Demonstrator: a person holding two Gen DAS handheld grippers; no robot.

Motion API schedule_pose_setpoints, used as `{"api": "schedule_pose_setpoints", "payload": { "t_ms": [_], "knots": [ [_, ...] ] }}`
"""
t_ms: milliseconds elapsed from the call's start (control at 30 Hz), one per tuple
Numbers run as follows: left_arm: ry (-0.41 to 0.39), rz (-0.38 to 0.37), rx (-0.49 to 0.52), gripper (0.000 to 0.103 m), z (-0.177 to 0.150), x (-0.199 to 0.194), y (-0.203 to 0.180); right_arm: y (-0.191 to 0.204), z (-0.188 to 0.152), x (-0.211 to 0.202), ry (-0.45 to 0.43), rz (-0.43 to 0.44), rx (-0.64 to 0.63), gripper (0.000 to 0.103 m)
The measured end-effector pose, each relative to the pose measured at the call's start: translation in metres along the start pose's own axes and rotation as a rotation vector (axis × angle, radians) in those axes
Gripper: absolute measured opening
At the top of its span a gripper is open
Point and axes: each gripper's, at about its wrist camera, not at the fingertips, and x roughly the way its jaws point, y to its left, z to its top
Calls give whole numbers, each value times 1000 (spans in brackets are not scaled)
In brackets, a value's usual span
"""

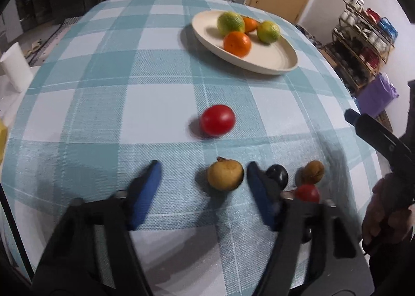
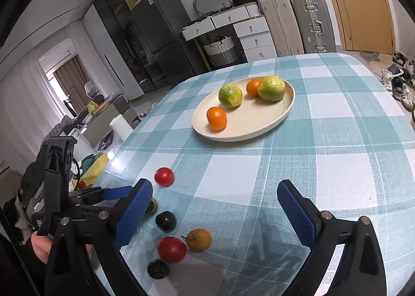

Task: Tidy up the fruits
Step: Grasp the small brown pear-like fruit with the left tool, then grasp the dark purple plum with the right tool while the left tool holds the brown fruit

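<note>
A cream oval plate (image 1: 275, 60) (image 2: 259, 125) holds two oranges (image 1: 237, 43) and two green citrus fruits (image 1: 230, 23). A red fruit (image 1: 218, 120) (image 2: 164, 176) lies alone on the cloth. My left gripper (image 1: 203, 169) is open, and a yellow-brown fruit (image 1: 225, 175) sits between its fingers, close to the right one. Just right of it lie a dark plum (image 1: 277, 175), a brown fruit (image 1: 312, 172) and a red fruit (image 1: 307, 193). My right gripper (image 2: 215, 189) is open and empty above the cloth, with the cluster (image 2: 172, 249) at its lower left.
The table has a teal-and-white checked cloth (image 1: 129, 88). A white paper roll (image 1: 14, 68) stands off the table's left edge. Shelves (image 1: 363, 36) and a purple bag stand at the right; suitcases (image 2: 308, 23), drawers and a fridge stand behind.
</note>
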Motion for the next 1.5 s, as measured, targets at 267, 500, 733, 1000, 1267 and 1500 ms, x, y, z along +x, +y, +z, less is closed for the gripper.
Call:
{"api": "schedule_pose_setpoints", "payload": {
  "t_ms": [267, 500, 733, 1000, 1267, 1500],
  "knots": [
    [20, -111, 27, 26, 2, 0, -3, 0, -1, 3, 14, 9, 0, 99],
    [0, -156, -11, 26, 5, -9, 8, -3, -3, 9, 38, 3, 12, 99],
    [-17, -167, -50, 26, 5, -18, 28, 3, -2, 12, 51, -2, 0, 99],
    [-28, -175, -88, 26, 5, -25, 50, 28, -3, 25, 124, 120, -49, 99],
    [-22, -184, -121, 26, -2, -25, 65, 58, -18, 43, 196, 129, -139, 92],
    [-19, -180, -138, 26, -4, -25, 72, 74, -26, 57, 236, 118, -176, 78]
  ]
}}
